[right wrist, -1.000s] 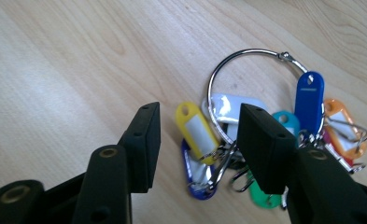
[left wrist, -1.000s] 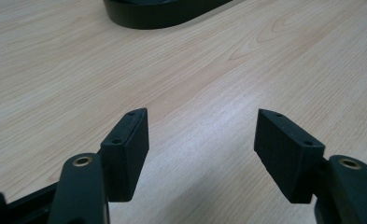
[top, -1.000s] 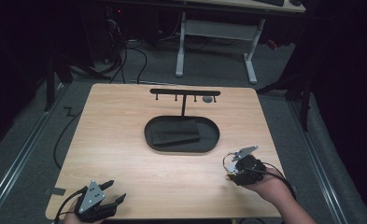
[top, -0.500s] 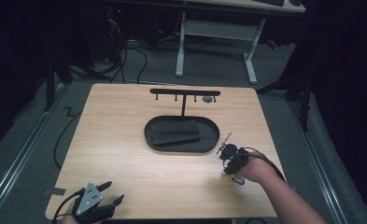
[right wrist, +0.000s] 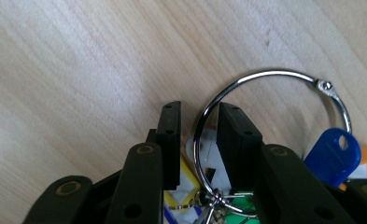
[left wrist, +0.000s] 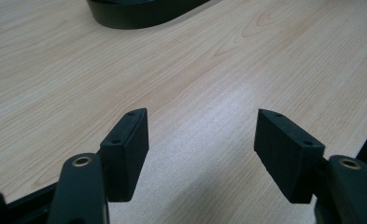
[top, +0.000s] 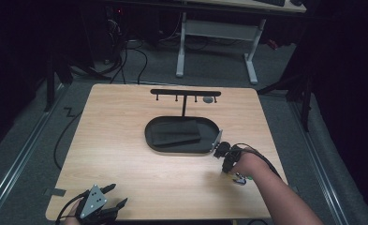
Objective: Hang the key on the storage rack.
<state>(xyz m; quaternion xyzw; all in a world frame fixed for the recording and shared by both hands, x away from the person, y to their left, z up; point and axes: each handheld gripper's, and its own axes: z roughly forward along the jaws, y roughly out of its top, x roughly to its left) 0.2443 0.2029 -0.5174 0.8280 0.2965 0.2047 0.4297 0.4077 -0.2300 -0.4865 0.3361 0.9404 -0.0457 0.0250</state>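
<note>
A metal key ring (right wrist: 274,77) with blue (right wrist: 333,151), yellow, green and orange tags lies on the wooden table; the tags (top: 240,178) lie just under the person's right hand. My right gripper (right wrist: 199,126) points down at it beside the right end of the black oval tray (top: 181,149). Its jaws have just been closing. The ring's wire runs between them, with a gap still showing on one side. My left gripper (top: 118,196) rests at the table's front left corner, open, with nothing but bare wood between its pads (left wrist: 130,140).
A dark flat slab (top: 177,132) lies in the tray. Behind the tray stands a black T-shaped rack (top: 185,93) with small hooks, and a grey piece (top: 208,99) hangs at its right end. The tray's edge (left wrist: 139,11) lies far ahead of the left gripper. Cables cross the floor at left.
The right hand has moved left and slightly down from the table's right edge to the tray's right end, and turned. The left gripper has kept still.
</note>
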